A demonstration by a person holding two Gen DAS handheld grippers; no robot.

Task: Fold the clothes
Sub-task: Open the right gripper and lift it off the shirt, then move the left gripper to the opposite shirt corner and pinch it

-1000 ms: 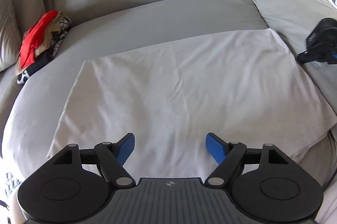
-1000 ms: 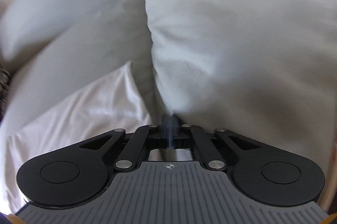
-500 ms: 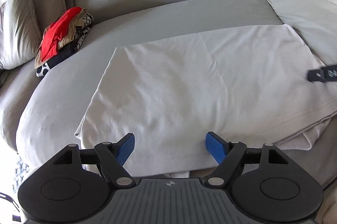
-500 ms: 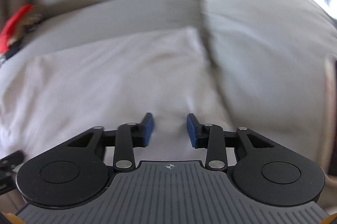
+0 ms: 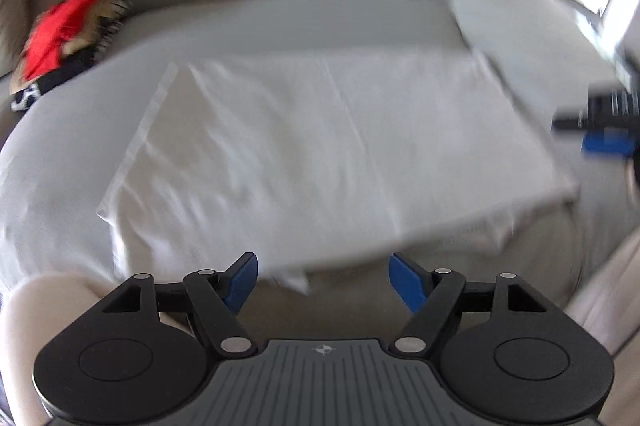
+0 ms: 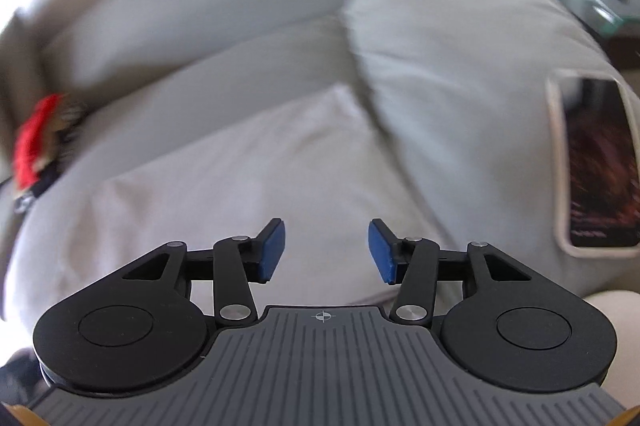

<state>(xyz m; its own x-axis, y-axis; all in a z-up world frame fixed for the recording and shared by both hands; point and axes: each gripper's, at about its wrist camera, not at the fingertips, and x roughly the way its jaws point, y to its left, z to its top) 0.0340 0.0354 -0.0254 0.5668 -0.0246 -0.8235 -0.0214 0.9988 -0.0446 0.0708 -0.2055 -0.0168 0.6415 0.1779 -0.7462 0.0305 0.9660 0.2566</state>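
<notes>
The left gripper (image 5: 322, 276) stands wide open and holds nothing; the folded white garment (image 5: 320, 154) lies flat on the grey sofa (image 5: 280, 18) just ahead of its fingertips. The right gripper (image 6: 326, 252) has its jaws opening, with nothing between them, above the garment's near right part. A pile of clothes (image 5: 60, 34) sits far ahead to the left. A phone (image 6: 596, 162) rests on the armrest to the right.

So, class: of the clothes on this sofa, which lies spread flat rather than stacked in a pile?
The white garment, flat on the seat before the open left gripper. The red-topped pile is stacked at the far left.
</notes>
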